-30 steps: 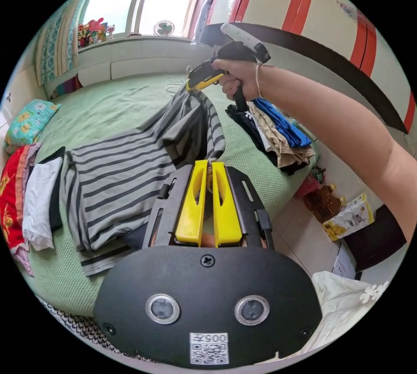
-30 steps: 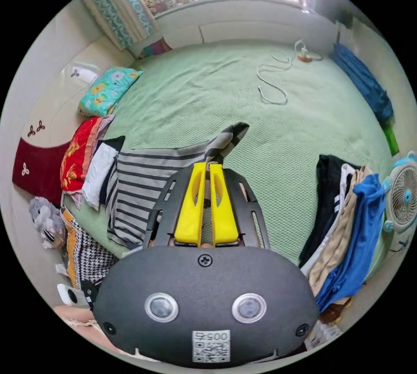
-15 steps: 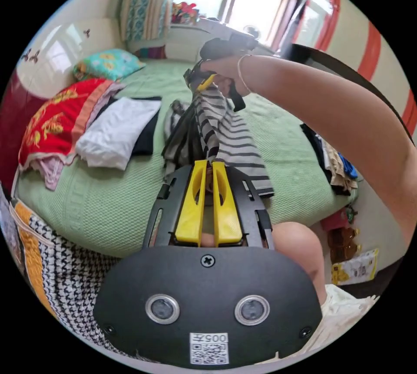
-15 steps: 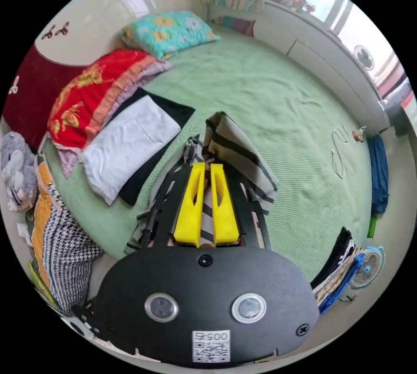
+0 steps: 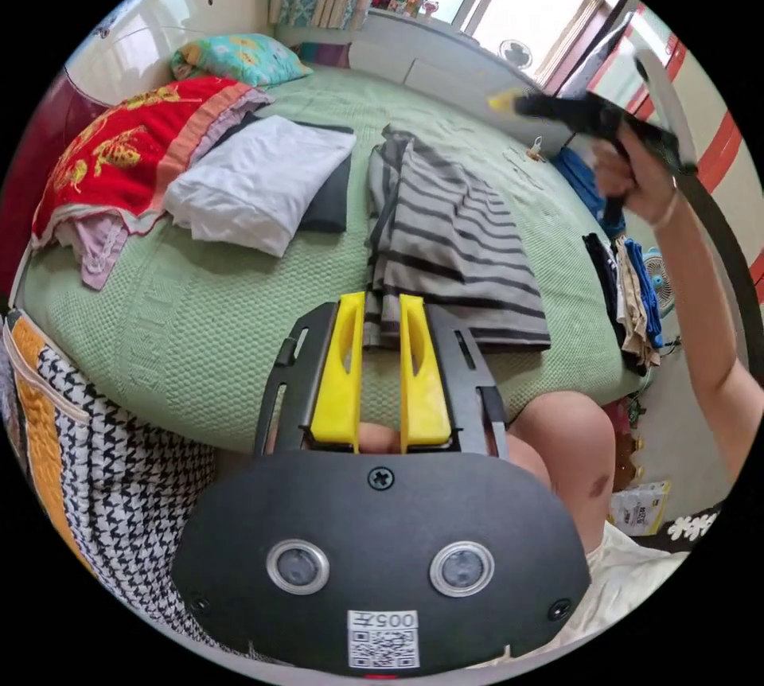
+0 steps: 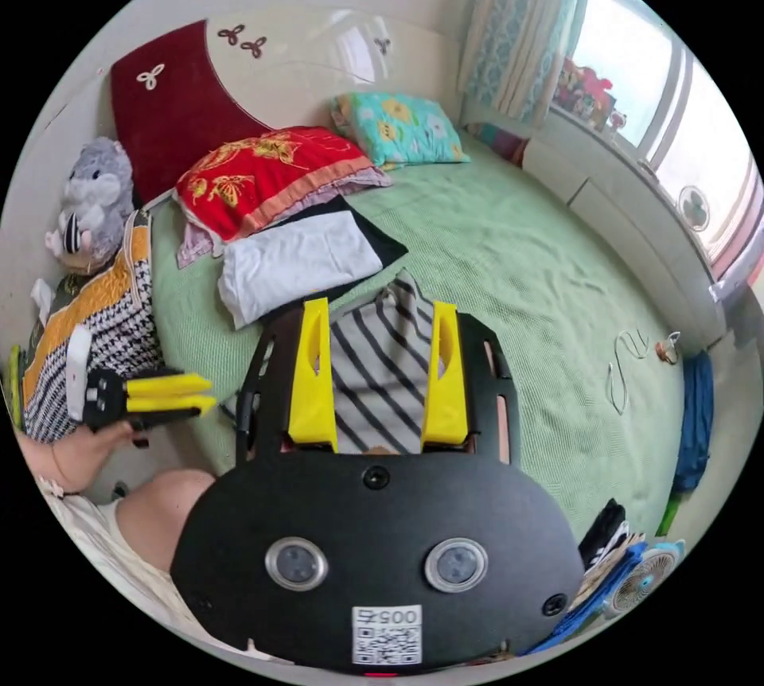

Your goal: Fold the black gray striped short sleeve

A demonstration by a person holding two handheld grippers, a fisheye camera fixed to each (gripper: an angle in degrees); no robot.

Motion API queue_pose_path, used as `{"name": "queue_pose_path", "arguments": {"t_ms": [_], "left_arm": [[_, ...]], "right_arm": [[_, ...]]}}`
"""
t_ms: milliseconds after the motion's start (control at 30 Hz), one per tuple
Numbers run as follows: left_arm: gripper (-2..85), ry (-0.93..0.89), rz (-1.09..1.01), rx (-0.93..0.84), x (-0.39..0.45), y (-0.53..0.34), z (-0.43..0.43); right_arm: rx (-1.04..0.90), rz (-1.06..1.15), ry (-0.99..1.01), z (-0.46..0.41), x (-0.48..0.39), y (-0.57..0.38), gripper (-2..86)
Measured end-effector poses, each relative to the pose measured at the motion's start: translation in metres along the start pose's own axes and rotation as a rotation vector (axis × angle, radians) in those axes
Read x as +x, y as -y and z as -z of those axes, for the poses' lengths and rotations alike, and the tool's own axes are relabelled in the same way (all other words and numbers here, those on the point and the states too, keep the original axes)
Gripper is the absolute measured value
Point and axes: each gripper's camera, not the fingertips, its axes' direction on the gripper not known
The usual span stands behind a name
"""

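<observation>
Lying folded on the green bedspread (image 5: 239, 320) is the striped shirt (image 5: 454, 248), just beside a white folded garment (image 5: 255, 185) stacked on a black one near the red pillow (image 5: 119, 153). The left gripper (image 5: 380, 304) hovers at the shirt's near hem, jaws a small gap apart, gripping nothing. In the right gripper view, the right gripper (image 6: 380, 312) hangs above the shirt (image 6: 382, 368) with jaws spread wide and empty. Over in the left gripper view, that right gripper (image 5: 509, 103) shows blurred, held up in a hand (image 5: 637, 173) well clear of the cloth.
</observation>
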Motion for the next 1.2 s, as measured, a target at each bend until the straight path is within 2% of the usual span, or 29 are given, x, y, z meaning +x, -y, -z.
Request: {"name": "queue_pose_path", "arguments": {"t_ms": [133, 267, 433, 467, 567, 667, 833, 1000, 1067, 1200], "left_arm": [[10.4, 0.025, -0.024, 0.074, 0.013, 0.032, -0.027], [11.2, 0.075, -0.016, -0.035, 0.014, 0.050, -0.077], [7.2, 0.104, -0.032, -0.121, 0.028, 0.052, -0.101], [5.3, 0.120, -0.040, -0.122, 0.034, 0.050, -0.098], [3.0, 0.133, -0.082, -0.098, 0.054, 0.040, -0.086], [2.6, 0.121, -0.083, -0.099, 0.063, 0.024, -0.091], [4.6, 0.079, -0.066, -0.105, 0.058, 0.008, -0.120], [8.1, -0.002, -0.083, -0.065, 0.046, 0.005, -0.100], [10.0, 0.060, -0.090, -0.050, 0.041, 0.004, -0.087], [7.9, 0.121, -0.077, 0.027, 0.036, 0.018, -0.068]], "right_arm": [[-0.059, -0.073, -0.108, -0.006, -0.019, -0.079, 11.5], [-0.146, -0.250, -0.045, -0.024, -0.029, -0.141, 11.6], [-0.281, -0.228, -0.034, -0.064, -0.044, -0.159, 10.0], [-0.276, -0.251, 0.022, -0.065, -0.042, -0.159, 8.2], [-0.243, -0.292, -0.011, -0.048, -0.042, -0.166, 0.9], [-0.240, -0.279, -0.027, -0.035, -0.048, -0.185, -1.3], [-0.245, -0.303, -0.011, -0.048, -0.059, -0.220, -1.4], [-0.203, -0.259, -0.005, -0.038, -0.072, -0.244, 1.9], [-0.210, -0.257, 0.002, -0.032, -0.070, -0.252, 2.8], [-0.132, -0.277, -0.056, -0.014, -0.054, -0.250, 4.0]]}}
